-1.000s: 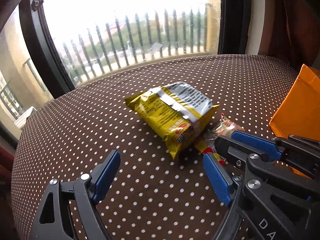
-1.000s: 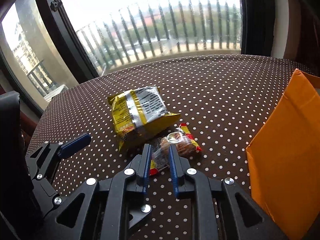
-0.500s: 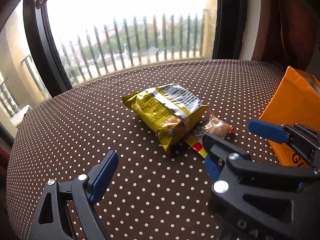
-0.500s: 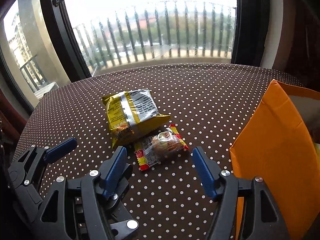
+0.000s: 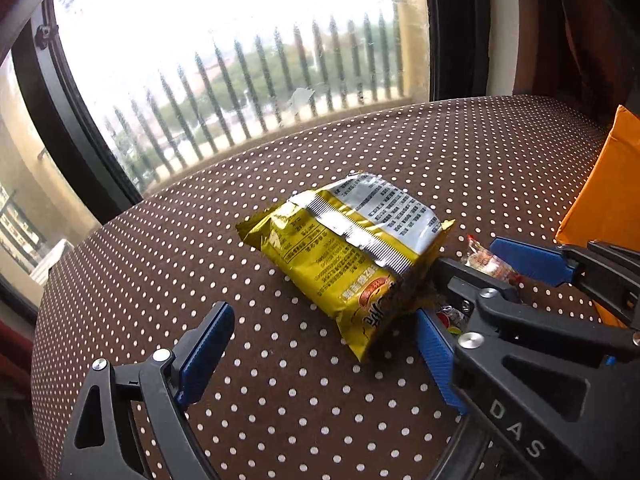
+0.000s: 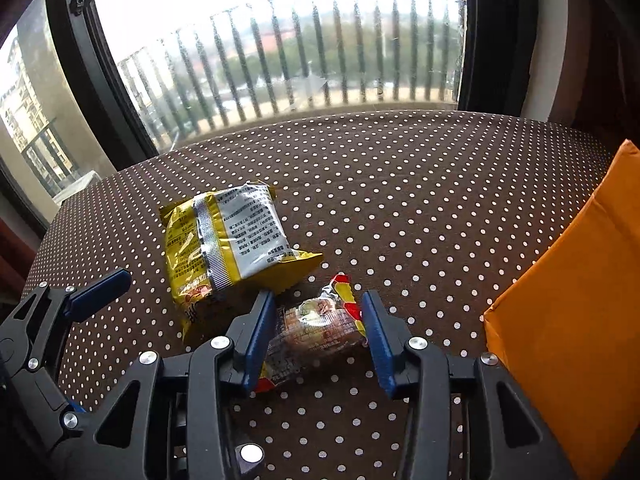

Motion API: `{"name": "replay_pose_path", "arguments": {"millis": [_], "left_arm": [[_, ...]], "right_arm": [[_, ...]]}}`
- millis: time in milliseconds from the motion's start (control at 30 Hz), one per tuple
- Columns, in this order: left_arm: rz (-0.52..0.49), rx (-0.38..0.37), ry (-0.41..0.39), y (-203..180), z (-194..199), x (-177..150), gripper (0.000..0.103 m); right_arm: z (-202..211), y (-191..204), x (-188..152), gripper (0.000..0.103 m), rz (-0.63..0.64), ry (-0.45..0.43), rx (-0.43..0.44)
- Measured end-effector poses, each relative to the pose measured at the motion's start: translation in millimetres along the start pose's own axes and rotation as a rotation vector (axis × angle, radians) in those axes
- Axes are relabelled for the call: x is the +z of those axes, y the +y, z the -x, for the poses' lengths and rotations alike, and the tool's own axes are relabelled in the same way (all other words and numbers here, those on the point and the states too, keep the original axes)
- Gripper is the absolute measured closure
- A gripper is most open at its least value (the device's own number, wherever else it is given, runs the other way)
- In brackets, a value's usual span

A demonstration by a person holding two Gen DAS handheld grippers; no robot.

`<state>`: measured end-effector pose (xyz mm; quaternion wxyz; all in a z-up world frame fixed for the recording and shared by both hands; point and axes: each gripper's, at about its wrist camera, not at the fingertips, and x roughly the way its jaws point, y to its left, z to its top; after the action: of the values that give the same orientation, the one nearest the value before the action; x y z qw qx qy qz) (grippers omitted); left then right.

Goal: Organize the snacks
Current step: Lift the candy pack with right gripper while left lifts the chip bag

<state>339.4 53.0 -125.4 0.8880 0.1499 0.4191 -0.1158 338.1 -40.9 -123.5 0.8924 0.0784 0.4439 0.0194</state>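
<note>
The right gripper (image 6: 318, 336) straddled the small red-edged packet (image 6: 316, 330), its jaws closing with the packet between them; its left pad touched the wrapper, while the right pad looked just short of it. The packet lay just beside the yellow bag (image 6: 228, 248), toward the orange box (image 6: 576, 312). To do this well, the jaws probably needed to close on the packet's middle, not its crinkly end, and stay clear of the yellow bag's corner. The left gripper (image 5: 320, 352) hovered near the yellow bag, empty, its jaws spread wide and opening, one pad on either side of the bag's near end. Both snacks rested on a brown tablecloth (image 6: 400, 184) with white dots. Beyond the bag stood a large window (image 6: 280, 40) with a railing (image 6: 320, 72) outside.
</note>
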Motion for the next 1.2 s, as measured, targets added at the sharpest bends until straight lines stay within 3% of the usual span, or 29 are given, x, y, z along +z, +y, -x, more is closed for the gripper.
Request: {"name": "replay_pose_path", "arguments": {"millis": [200, 333, 567, 900, 1200], "left_arm": [[0.015, -0.002, -0.034, -1.5, -9.8, 28.5, 0.003], [-0.068, 0.023, -0.069, -15.6, -20.6, 46.4, 0.002], [-0.067, -0.014, -0.037, -23.8, -49.5, 58.9, 0.004], [-0.072, -0.042, -0.047, -17.8, -41.5, 44.8, 0.020], [-0.032, -0.029, -0.042, -7.5, -12.4, 16.2, 0.022]], "right_arm": [[12.2, -16.9, 5.7, 0.062, -0.066, -0.056, -0.052], [17.0, -18.6, 12.1, 0.062, -0.078, -0.087, -0.076], [6.2, -19.3, 10.5, 0.063, -0.090, -0.079, -0.091], [2.2, -20.5, 9.8, 0.063, -0.103, -0.063, -0.064], [12.0, -10.4, -2.4, 0.063, -0.063, -0.047, -0.028]]}}
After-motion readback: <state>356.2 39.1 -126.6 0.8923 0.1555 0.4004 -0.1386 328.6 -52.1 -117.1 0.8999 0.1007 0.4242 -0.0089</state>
